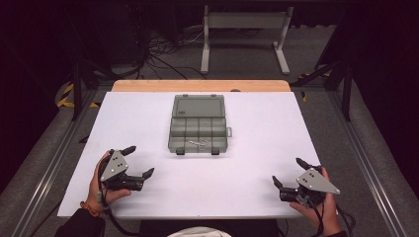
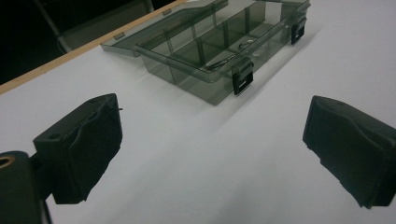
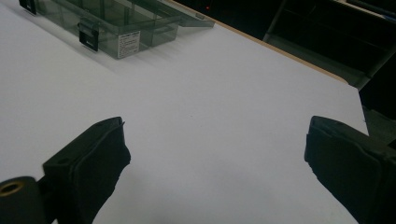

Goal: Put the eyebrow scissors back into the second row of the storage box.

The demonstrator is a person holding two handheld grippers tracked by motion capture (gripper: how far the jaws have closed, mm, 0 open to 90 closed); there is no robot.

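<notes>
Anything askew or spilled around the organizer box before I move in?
Nothing stands out. The organizer box sits square on the white table, lid open flat behind it, small metal pieces inside one compartment. Both the left gripper and right gripper are open and apart from it.

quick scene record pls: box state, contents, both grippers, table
box: grey see-through compartment box, mid-table, far from both grippers
lid: open, laid flat behind the tray
contents: small metal pieces in a front compartment; kind cannot be told
latches: two dark, on front edge
left hand-held gripper: open, holds nothing
right hand-held gripper: open, holds nothing
table: white top
</notes>
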